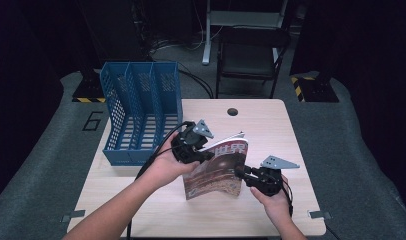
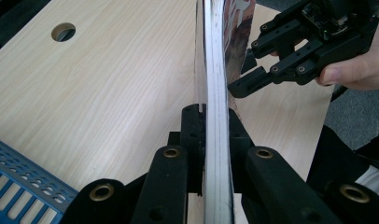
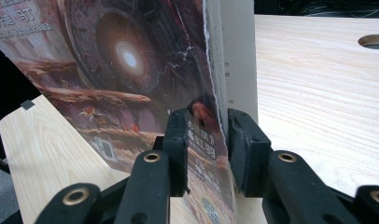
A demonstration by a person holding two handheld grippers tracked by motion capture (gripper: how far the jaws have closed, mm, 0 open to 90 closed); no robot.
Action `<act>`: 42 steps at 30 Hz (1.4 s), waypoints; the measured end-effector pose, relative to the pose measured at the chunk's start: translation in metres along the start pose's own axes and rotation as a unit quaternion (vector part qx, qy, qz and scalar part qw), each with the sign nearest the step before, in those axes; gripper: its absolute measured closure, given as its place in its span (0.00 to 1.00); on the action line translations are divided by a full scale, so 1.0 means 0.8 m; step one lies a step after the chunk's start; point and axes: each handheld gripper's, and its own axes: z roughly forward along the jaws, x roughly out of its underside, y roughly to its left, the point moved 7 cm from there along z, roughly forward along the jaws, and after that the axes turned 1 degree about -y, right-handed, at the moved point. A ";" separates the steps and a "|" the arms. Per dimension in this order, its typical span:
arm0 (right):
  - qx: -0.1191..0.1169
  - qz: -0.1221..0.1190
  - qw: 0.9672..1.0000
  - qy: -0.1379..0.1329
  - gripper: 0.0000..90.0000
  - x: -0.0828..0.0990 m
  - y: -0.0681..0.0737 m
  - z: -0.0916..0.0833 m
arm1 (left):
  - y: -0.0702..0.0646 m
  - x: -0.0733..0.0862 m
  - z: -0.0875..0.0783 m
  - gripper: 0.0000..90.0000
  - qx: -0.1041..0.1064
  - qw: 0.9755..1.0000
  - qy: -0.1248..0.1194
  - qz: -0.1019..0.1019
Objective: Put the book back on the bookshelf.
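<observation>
Table (image 1: 141,200) of pale wood grain, a round hole (image 1: 233,111) near its far edge — grey floor and a dark room beyond. Blue rack (image 1: 141,112) stands far left. Magazine (image 1: 218,172) stands upright at centre, left gripper (image 1: 207,153) pinching its top edge, right gripper (image 1: 239,173) its side edge.

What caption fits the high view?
Both grippers, left and right, hold a magazine upright on the table beside a blue file rack.
</observation>
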 end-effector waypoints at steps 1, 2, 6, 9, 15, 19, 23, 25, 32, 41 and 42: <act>0.001 -0.001 1.000 0.000 0.77 0.000 -0.001 0.000 | 0.000 0.000 0.000 0.92 0.000 1.000 0.000 0.001; 0.001 -0.001 1.000 -0.001 0.77 0.000 -0.001 0.000 | 0.000 0.000 0.000 0.92 -0.001 1.000 0.001 0.001; 0.002 -0.002 1.000 0.001 0.75 0.000 -0.003 0.000 | 0.001 0.000 0.000 0.92 -0.001 1.000 0.002 0.005; 0.000 0.002 1.000 -0.002 0.73 0.001 -0.003 0.001 | 0.001 -0.001 0.000 0.93 0.002 1.000 0.006 0.006; 0.000 0.002 1.000 0.001 0.71 0.001 -0.005 0.001 | 0.000 -0.002 0.000 0.93 0.005 1.000 0.015 0.011; -0.001 0.001 1.000 0.001 0.71 0.001 -0.005 0.001 | 0.000 -0.003 0.000 0.93 0.006 1.000 0.020 0.011; 0.000 0.002 1.000 -0.001 0.71 0.001 -0.005 0.000 | 0.001 -0.004 0.000 0.93 0.006 1.000 0.024 0.010; 0.000 0.005 1.000 -0.002 0.71 0.001 -0.005 0.000 | 0.000 -0.004 0.000 0.93 0.011 0.999 0.030 0.011; 0.001 0.004 1.000 -0.001 0.71 0.001 -0.005 0.000 | -0.003 -0.005 -0.001 0.93 0.008 0.999 0.040 0.018; -0.001 0.009 1.000 0.000 0.69 0.002 -0.006 0.001 | -0.001 -0.006 0.001 0.93 0.001 0.999 0.033 0.016; -0.001 0.011 1.000 0.000 0.67 0.002 -0.005 0.001 | -0.001 -0.006 0.001 0.93 0.000 0.999 0.032 0.017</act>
